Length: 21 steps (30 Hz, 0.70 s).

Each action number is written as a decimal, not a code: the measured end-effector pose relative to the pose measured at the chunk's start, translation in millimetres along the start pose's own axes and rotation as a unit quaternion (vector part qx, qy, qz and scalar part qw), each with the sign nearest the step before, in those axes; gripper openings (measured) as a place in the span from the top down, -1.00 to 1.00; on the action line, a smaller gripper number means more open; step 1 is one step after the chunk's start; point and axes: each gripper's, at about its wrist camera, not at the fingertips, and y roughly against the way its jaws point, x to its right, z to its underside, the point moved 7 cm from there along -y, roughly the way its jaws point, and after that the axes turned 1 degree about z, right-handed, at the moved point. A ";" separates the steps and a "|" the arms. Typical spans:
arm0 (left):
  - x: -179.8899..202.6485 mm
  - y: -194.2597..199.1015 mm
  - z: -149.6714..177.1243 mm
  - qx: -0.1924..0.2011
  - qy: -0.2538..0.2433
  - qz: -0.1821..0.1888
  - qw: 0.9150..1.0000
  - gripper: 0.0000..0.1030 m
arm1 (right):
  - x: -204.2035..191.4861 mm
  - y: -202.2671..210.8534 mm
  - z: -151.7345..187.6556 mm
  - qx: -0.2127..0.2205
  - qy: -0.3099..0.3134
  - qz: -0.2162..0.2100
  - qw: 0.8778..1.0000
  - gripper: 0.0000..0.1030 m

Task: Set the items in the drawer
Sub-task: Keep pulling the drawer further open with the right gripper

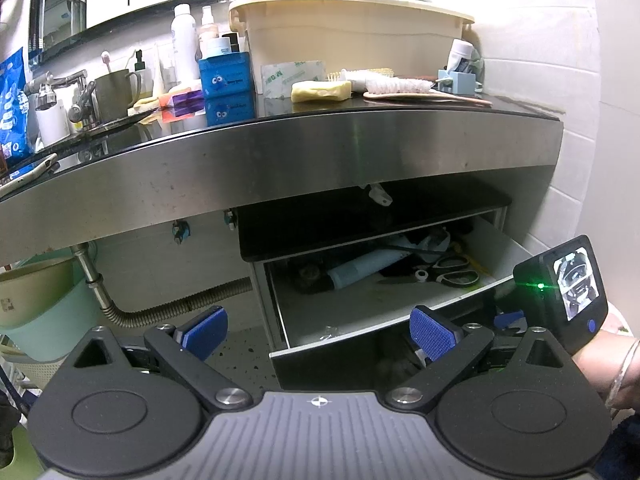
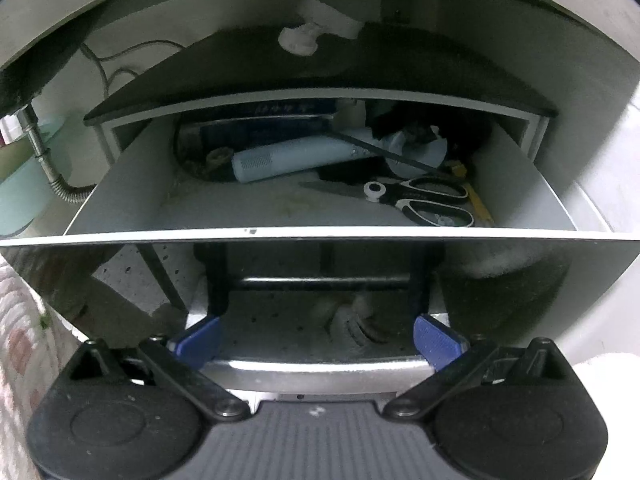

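Note:
The white drawer (image 1: 360, 316) under the counter stands pulled out; its front rim also shows in the right wrist view (image 2: 320, 233). Inside lie a pale blue tube (image 2: 288, 158), black-handled scissors (image 2: 424, 198) and dark clutter at the back. My left gripper (image 1: 320, 332) is open and empty, in front of the drawer's left corner. My right gripper (image 2: 320, 342) is open and empty, its fingers either side of the drawer's silver handle (image 2: 320, 372); its body (image 1: 568, 284) shows at the drawer's right. On the counter lie a yellow soap bar (image 1: 320, 91) and a white brush (image 1: 392, 85).
The steel-edged black counter (image 1: 320, 140) overhangs the drawer. On it stand a blue box (image 1: 226, 76), bottles (image 1: 185, 40), a green mug (image 1: 116, 92), a beige tub (image 1: 348, 28). A tap (image 1: 60, 84) is at left. A drain hose (image 1: 176, 304) and green basin (image 1: 44, 304) sit below left.

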 end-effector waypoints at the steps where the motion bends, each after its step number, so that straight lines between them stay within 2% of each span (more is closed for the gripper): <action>1: 0.0 0.2 0.1 0.000 0.000 0.000 1.000 -0.92 | 0.6 -0.4 -0.8 -0.003 0.000 -0.002 1.000 -1.00; 21: 2.5 1.6 0.0 -0.002 -0.008 -0.003 1.000 -0.92 | 7.1 -9.1 -7.0 -0.054 0.006 -0.050 0.997 -1.00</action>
